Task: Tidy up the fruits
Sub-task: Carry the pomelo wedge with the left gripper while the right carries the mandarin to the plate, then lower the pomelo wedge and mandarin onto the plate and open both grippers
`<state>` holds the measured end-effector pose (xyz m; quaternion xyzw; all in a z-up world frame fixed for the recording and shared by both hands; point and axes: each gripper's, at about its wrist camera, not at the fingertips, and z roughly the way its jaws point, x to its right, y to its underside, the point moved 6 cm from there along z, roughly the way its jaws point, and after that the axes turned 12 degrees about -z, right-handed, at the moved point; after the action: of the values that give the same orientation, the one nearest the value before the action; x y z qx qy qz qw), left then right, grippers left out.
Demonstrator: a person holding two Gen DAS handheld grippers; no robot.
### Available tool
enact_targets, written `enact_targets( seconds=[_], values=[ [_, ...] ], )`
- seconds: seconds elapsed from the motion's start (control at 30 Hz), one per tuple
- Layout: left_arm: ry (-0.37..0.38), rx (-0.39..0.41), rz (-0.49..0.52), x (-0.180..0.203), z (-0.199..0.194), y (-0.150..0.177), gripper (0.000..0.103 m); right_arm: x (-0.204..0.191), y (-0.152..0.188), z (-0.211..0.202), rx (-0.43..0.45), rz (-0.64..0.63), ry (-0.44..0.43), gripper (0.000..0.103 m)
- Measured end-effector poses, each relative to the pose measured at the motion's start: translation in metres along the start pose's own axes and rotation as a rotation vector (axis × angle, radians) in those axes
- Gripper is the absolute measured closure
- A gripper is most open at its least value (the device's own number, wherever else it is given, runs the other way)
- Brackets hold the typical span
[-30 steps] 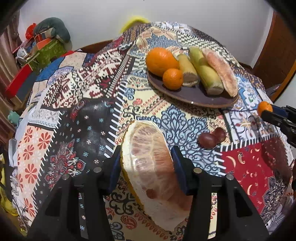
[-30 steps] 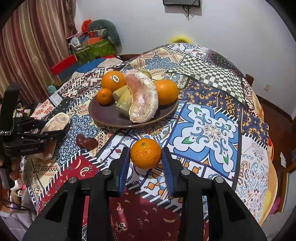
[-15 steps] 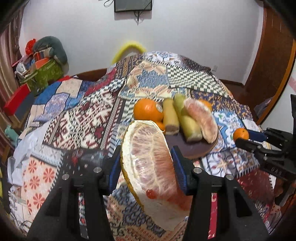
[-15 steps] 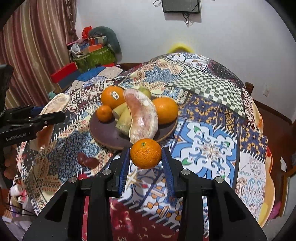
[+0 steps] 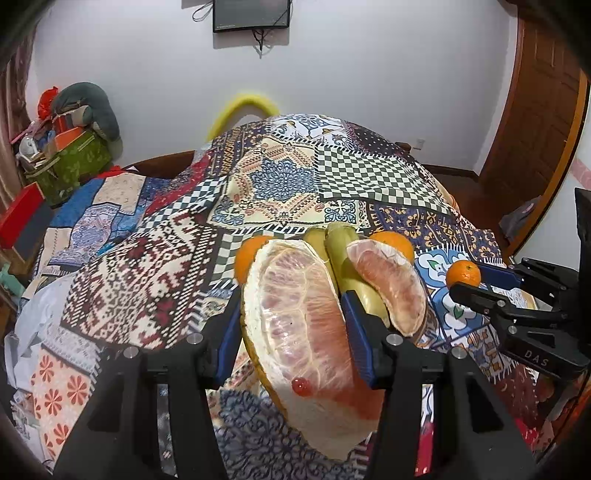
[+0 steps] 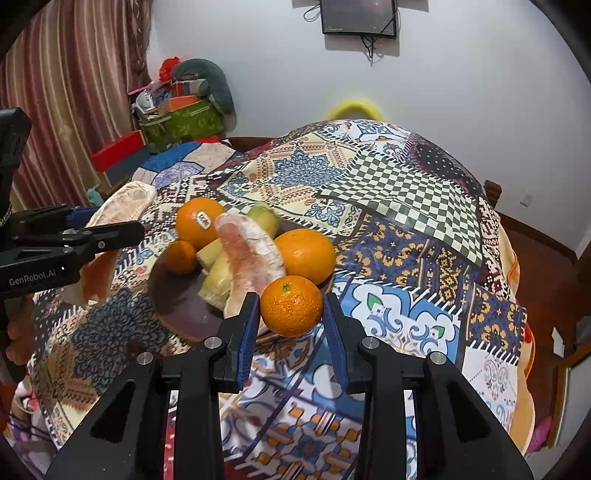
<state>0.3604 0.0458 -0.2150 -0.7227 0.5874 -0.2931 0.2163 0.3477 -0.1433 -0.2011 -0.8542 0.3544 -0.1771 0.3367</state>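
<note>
— What have you got in each claw?

— My left claw [image 5: 291, 325] is clamped on a big pomelo wedge [image 5: 299, 325], both blue pads pressed against its sides, flesh facing me and the pale rind hanging below the fingers. It is lifted clear of the counter [image 5: 280, 184]. My right claw [image 6: 290, 325] pinches a small mandarin [image 6: 291, 305], pads tight on either side, also held in the air.

— And where is the rest of the fruit?

— Just beyond the mandarin sits a dark plate [image 6: 177, 299] on the patchwork cloth. On it lie a peeled pomelo segment [image 6: 251, 254], a large orange [image 6: 306, 255] touching that segment on the right, a stickered orange [image 6: 197, 221] at the back, a small mandarin on the plate [image 6: 180, 256] to the left, and pale green-yellow pieces [image 6: 218, 273] I cannot name for certain.

— How do the claws stand to the plate?

— The left one is on its left side, the right one at its near rim.

— Anything farther out?

— A wall screen [image 6: 359, 16], striped curtains [image 6: 74, 92], and piled boxes [image 6: 184, 118] in the corner.
</note>
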Motion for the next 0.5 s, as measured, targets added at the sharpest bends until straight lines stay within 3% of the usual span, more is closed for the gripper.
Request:
enact_targets(
  seconds=[0.5],
  values=[
    [-0.009,-0.02,0.008,0.011,0.04,-0.008,0.051,0.011,0.001,0.032,-0.051,-0.002,-0.006,0.071]
  ],
)
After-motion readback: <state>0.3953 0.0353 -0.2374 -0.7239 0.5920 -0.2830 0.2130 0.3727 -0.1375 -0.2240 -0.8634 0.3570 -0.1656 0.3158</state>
